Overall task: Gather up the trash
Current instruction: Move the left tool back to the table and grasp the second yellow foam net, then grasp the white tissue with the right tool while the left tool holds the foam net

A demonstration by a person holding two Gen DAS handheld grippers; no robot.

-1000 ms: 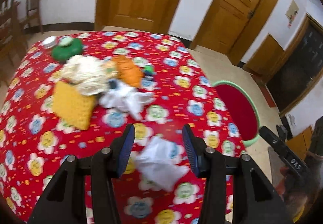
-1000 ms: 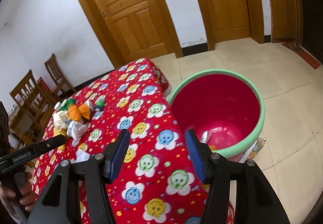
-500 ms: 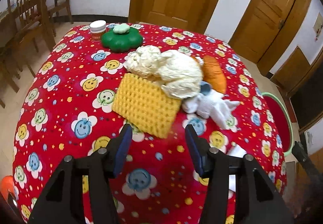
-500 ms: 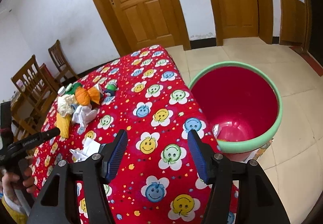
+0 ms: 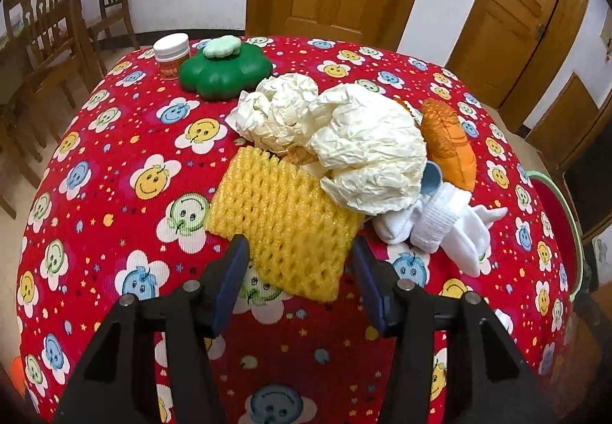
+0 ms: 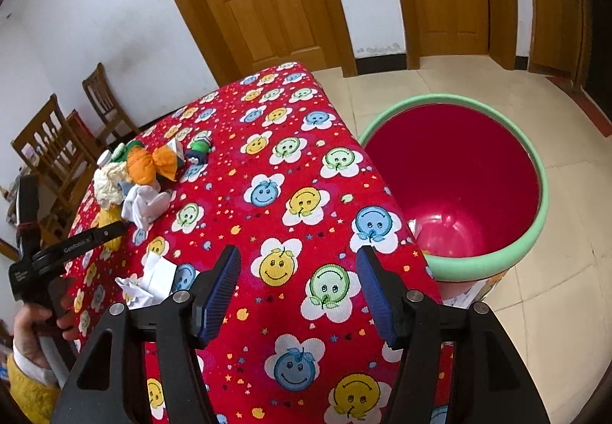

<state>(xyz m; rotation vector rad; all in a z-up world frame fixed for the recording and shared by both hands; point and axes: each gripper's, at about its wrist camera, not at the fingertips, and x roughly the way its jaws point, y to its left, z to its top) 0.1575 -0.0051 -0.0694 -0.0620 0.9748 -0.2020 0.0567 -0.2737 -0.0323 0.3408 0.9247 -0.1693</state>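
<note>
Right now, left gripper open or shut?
Open. The left gripper has its jaws spread, empty, either side of the yellow foam net's near corner.

yellow foam net (image 5: pixel 285 223): far edge hidden under crumpled cream paper (image 5: pixel 367 160) | blue cup (image 5: pixel 431 183): mostly hidden between the paper and white socks (image 5: pixel 440 229) | red bin (image 6: pixel 459 186): near wall hidden behind table edge in right view; contents at its bottom too small to identify | left view shows only a sliver of the bin

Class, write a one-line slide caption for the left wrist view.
Open left tool poised around the near corner of a yellow foam net beside crumpled cream paper on the smiley-flower tablecloth.
</note>
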